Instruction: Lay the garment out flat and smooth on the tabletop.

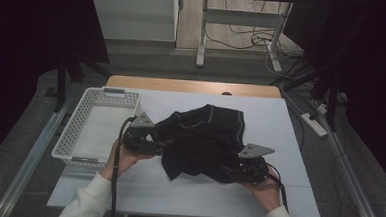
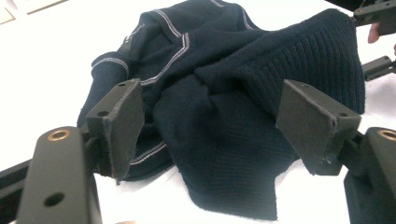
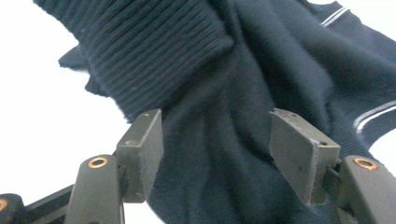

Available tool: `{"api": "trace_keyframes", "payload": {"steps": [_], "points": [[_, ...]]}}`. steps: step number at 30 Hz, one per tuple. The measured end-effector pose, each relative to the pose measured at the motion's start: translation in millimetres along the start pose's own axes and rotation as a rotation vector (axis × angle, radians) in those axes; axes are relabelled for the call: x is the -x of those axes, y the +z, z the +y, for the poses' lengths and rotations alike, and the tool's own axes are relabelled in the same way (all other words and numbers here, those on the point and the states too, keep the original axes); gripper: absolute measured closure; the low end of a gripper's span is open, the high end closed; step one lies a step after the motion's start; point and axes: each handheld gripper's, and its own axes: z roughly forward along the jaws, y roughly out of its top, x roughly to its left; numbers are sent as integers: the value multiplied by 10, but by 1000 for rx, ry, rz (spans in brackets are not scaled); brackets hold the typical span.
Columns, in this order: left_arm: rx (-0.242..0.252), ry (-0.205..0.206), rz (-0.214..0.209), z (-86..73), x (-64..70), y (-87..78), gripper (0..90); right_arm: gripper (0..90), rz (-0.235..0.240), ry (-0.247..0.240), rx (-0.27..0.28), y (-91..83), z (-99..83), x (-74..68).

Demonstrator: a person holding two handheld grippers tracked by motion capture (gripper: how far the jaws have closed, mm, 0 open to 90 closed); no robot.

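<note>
A dark navy knit garment (image 1: 204,139) with pale stitched trim lies crumpled on the white table (image 1: 275,123). My left gripper (image 1: 151,145) is at its left edge, jaws wide apart; in the left gripper view (image 2: 210,126) folds of the garment (image 2: 219,84) lie between and beyond the jaws, not pinched. My right gripper (image 1: 238,171) is at the garment's front right edge, open too. In the right gripper view (image 3: 217,149) the ribbed cuff (image 3: 149,51) and smooth knit (image 3: 219,140) sit between the spread jaws.
A white slatted plastic basket (image 1: 83,118) stands at the table's left side, close to my left hand. Bare white table surface lies in front of and behind the garment. Beyond the table are table legs, cables and dark stands.
</note>
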Motion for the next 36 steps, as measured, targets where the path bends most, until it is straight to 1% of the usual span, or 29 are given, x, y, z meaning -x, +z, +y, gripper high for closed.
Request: {"api": "trace_keyframes", "payload": {"steps": [1, 10, 15, 17, 20, 23, 25, 27, 31, 33, 34, 36], "points": [[-1, -1, 1, -4, -2, 3, 242, 350, 8, 2, -3, 7, -9, -13], [-6, -9, 7, -31, -24, -1, 241, 350, 32, -25, -22, -4, -68, -138], [-8, -8, 7, -38, -23, -4, 239, 351, 40, -42, -32, 17, -66, -214], [-9, -9, 6, -42, -25, -4, 238, 351, 50, -44, -33, 25, -62, -244], [-12, -10, 7, -47, -30, -5, 238, 352, 63, -54, -48, 48, -63, -285], [-12, -11, 8, -52, -34, -5, 237, 352, 61, -75, -72, 100, -76, -324], [-14, -13, 6, -54, -37, -1, 237, 351, 63, -75, -88, 136, -87, -332], [-17, -13, 4, -56, -37, 6, 236, 350, 52, -82, -105, 169, -92, -339], [-21, -16, 2, -59, -43, 23, 236, 353, 44, -82, -119, 256, -70, -350], [-24, -15, 2, -60, -41, 30, 236, 376, 39, -80, -133, 321, -58, -345], [-25, -14, 2, -59, -39, 31, 234, 389, 41, -87, -138, 359, -56, -337], [-25, -12, 0, -57, -37, 27, 234, 447, 36, -97, -158, 418, -61, -339]]}}
